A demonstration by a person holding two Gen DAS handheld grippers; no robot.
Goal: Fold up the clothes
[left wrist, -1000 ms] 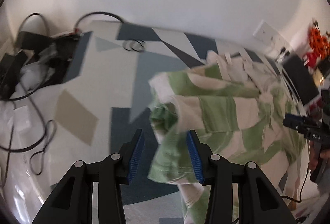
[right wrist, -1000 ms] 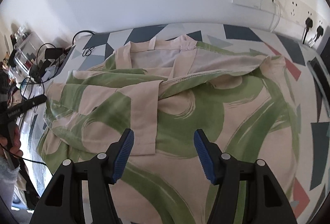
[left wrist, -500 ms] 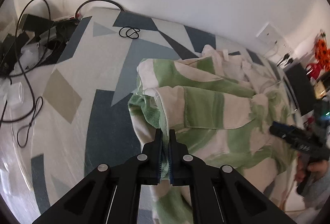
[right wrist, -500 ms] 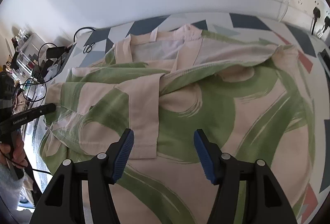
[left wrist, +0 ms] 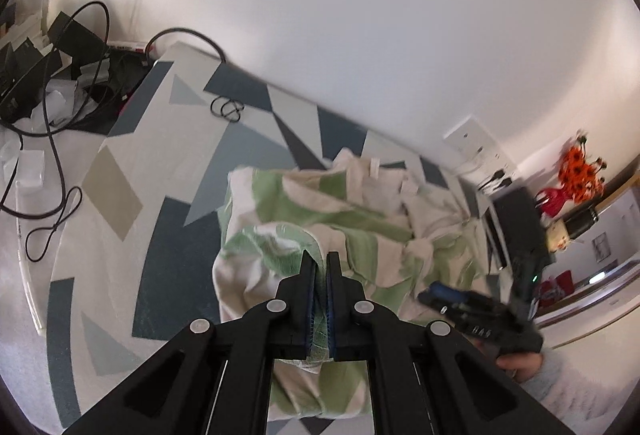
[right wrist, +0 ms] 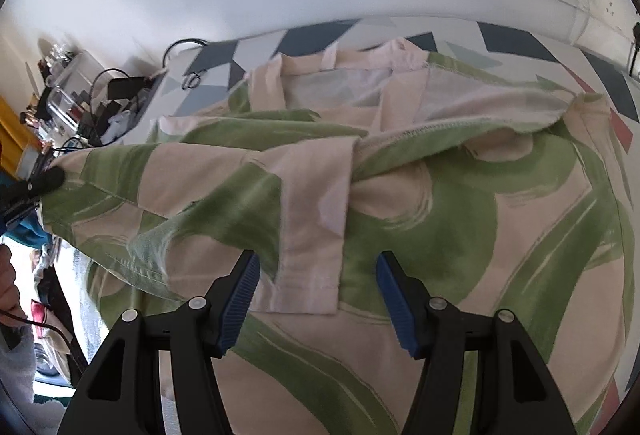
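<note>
The shirt [right wrist: 400, 195], green and cream, lies crumpled on our patterned table [left wrist: 132, 155]; our left gripper [left wrist: 320, 263] is clenched on its near left edge, lifting it, while our right gripper [right wrist: 316, 275] hangs released above the middle, cables [left wrist: 52, 107] beyond at far left

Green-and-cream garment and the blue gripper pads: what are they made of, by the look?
Garment: soft woven or knit fabric, matte, probably cotton-like; it drapes and creases, with stitched hems visible. Pads on the right gripper: blue, finely ribbed, likely rubber or soft plastic; hard to confirm. Gripper arms look like black matte plastic.
</note>
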